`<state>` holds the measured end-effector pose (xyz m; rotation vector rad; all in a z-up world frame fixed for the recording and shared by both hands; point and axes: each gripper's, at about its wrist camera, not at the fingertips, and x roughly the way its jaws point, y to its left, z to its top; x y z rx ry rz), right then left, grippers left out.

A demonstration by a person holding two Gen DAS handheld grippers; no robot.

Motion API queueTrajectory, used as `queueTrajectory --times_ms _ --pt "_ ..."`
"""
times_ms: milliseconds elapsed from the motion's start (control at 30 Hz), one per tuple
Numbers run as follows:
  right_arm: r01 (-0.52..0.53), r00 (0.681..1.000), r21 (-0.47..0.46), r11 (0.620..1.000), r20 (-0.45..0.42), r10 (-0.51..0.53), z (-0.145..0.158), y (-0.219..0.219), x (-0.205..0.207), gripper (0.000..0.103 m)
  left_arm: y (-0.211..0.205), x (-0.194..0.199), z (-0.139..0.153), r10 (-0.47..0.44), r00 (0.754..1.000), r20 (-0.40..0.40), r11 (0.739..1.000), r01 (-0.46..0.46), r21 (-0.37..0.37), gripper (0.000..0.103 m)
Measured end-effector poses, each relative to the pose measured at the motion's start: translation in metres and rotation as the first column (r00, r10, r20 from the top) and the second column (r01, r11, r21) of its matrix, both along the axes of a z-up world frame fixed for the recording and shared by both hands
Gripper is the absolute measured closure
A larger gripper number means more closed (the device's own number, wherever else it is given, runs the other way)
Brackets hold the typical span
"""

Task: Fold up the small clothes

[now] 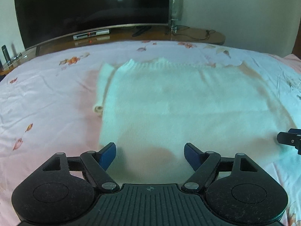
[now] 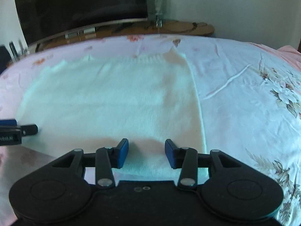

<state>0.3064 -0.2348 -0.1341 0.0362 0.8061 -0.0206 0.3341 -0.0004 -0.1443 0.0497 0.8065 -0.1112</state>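
Currently the sweater point(image 1: 178, 101) is spread flat on the bed point(image 1: 47, 98), with the left gripper point(image 1: 150, 153) and right gripper point(image 2: 146, 153) both open and empty above its near hem. If only one knit layer is pinched, or the grabs are uneven, a skewed fold may result.

a bed point(image 1: 47, 98) fills the near part of both views, covered with a pale pink sheet printed with orange and brown flowers. past its far edge runs a curved wooden shelf point(image 1: 210, 35) with a large dark television point(image 1: 90, 9) standing on it. a small box with a red light point(image 1: 91, 33) lies under the screen, a cable point(image 1: 197, 33) trails along the wood, and a clear glass point(image 1: 175, 7) stands beside the screen. the wall point(image 1: 235, 9) behind is plain and pale. soft daylight reflects in the screen.
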Motion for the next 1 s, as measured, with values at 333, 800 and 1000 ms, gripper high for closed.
queueTrajectory --times_ms 333,800,1000 --pt "0.021 0.998 0.015 1.0 0.06 -0.022 0.013 -0.016 0.052 0.065 -0.018 0.065 0.013 0.017 0.998 0.054 1.0 -0.018 0.013 0.024" --pt "0.037 0.998 -0.068 0.997 0.05 -0.033 -0.009 -0.036 0.157 0.064 -0.008 0.159 -0.017 0.114 0.993 0.008 0.993 -0.114 0.018 0.022" --pt "0.027 0.998 -0.05 0.998 0.055 -0.024 -0.006 -0.034 0.149 0.063 -0.016 0.151 -0.013 0.074 0.997 0.026 0.994 -0.076 0.084 0.022"
